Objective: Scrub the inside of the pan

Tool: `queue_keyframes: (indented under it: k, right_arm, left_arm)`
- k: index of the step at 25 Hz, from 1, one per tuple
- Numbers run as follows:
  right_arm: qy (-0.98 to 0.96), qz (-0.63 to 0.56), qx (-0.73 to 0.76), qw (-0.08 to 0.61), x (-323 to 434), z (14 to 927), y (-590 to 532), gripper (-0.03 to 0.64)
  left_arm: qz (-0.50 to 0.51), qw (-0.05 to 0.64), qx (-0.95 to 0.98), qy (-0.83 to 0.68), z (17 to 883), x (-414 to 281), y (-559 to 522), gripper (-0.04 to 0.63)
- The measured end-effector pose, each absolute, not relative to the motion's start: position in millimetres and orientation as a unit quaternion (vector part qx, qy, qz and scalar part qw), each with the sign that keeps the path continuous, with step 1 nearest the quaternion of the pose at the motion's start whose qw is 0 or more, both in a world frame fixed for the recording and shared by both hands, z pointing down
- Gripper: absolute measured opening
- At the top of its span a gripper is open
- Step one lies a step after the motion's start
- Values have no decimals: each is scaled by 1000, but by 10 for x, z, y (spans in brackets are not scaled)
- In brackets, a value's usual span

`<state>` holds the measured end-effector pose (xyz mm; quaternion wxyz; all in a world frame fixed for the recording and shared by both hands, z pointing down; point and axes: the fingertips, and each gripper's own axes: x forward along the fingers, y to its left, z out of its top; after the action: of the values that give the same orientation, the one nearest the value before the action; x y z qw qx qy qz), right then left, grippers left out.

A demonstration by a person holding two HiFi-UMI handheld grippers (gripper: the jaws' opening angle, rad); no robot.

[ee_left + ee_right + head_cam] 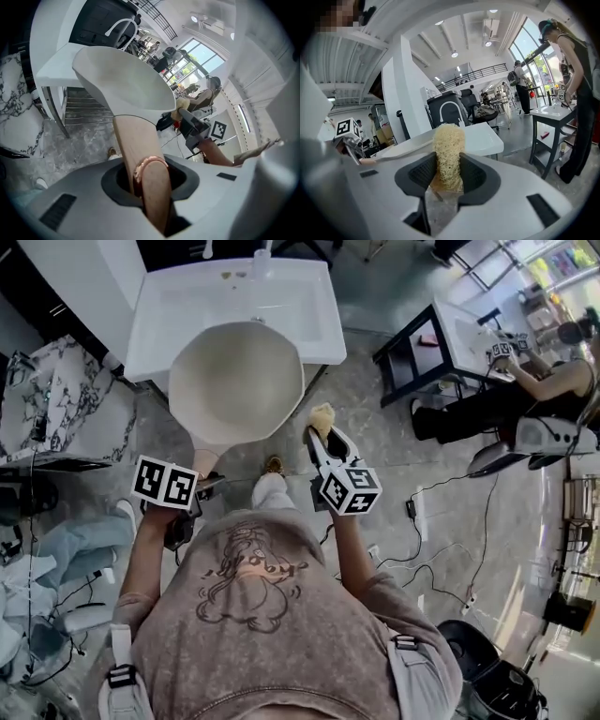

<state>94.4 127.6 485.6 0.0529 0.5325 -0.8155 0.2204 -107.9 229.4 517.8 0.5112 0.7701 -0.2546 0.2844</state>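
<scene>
A cream-white pan [236,381] hangs in the air in front of the white sink [159,310], its inside facing up. Its tan wooden handle [138,150] runs back into my left gripper [202,486], which is shut on it. The pan bowl [124,84] fills the upper left gripper view. My right gripper [323,432] is shut on a yellow fibrous scrubber [322,416], held just right of the pan rim, apart from it. The scrubber [449,154] stands upright between the jaws in the right gripper view.
A marble-topped counter [56,404] stands at the left. At the right a black-framed table [441,343] has a person seated by it [525,395]. Cables [441,549] lie on the grey floor. Cloth and clutter [47,568] lie at lower left.
</scene>
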Motion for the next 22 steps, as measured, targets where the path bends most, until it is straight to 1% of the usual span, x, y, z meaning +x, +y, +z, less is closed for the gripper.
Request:
queue_keyframes:
  k: [8,15,22]
  right_arm:
    - [-835,202,509,64,1308,4677,403,158]
    - [-841,196,500,74,1800,4634,-240,158]
    - [-840,200,497,84,1942,4669,-648,158]
  left_arm:
    - [274,523,762,-264,5184,-649,1482,97]
    - [258,524,762,-279,5146,-276,811,97]
    - [265,524,755,-292,5115,-275,403,97]
